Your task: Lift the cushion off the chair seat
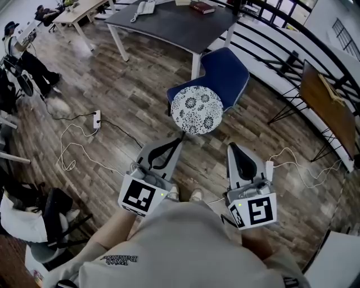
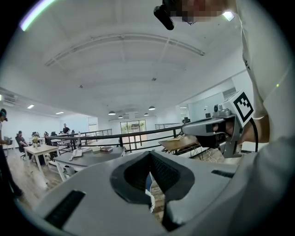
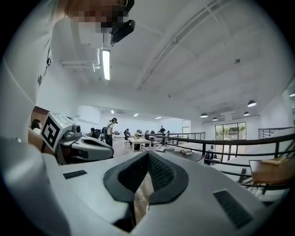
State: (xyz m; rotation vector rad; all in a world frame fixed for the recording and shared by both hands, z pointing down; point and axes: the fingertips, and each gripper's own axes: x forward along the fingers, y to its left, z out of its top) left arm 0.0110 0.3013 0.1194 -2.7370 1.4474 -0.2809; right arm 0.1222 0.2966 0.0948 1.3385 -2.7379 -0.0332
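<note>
White patterned cushion point(image 1: 197, 109) lies on the blue chair point(image 1: 229, 72) seat; both grippers are closed and empty.
Head view: we see the cushion just ahead of the left gripper point(image 1: 181, 137), and ahead and to the left of the right gripper point(image 1: 232, 146). Left gripper view: jaws pressed together, nothing between them, a sliver of cushion below the tips. Right gripper view: jaws together, nothing held, wood floor point(image 3: 144, 192) beneath.

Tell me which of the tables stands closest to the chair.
The dark grey table, just behind the blue chair. The pale table is far off at the upper left, and the brown table stands apart at the right.
</note>
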